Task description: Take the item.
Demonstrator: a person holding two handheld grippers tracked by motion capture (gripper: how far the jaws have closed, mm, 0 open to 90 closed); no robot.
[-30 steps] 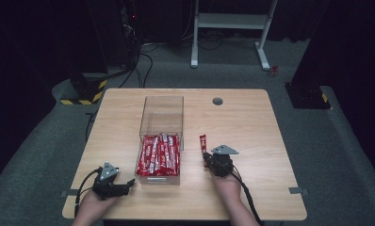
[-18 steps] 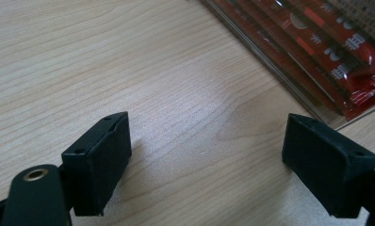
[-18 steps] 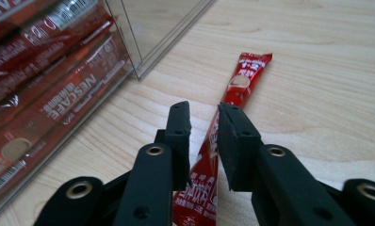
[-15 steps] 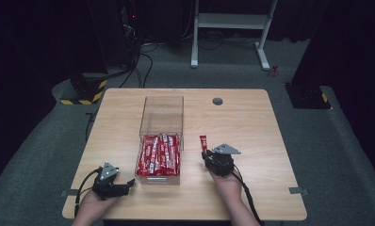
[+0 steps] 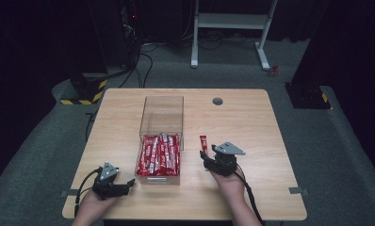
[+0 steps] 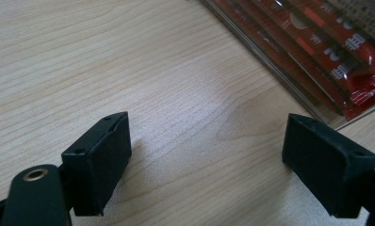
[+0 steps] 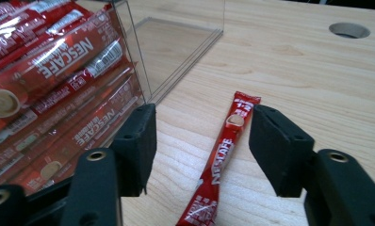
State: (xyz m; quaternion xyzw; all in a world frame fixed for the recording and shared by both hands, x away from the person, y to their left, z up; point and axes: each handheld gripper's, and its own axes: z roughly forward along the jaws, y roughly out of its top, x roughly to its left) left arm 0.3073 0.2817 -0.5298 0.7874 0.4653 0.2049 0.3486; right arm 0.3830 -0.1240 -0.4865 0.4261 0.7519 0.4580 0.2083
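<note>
Evidently a single red coffee stick (image 7: pixel 223 155) has been set down on the table (image 5: pixel 270 122), just right of the clear box (image 5: pixel 161 117), and the right tongs (image 7: pixel 202 141) have just been opening, spread either side of the stick without pressing it. Next, a lift clear and a reach toward the sticks packed in the box seems called for, its clear wall to be avoided. The left tongs (image 6: pixel 204 160) are held spread over bare wood near the box corner.
</note>
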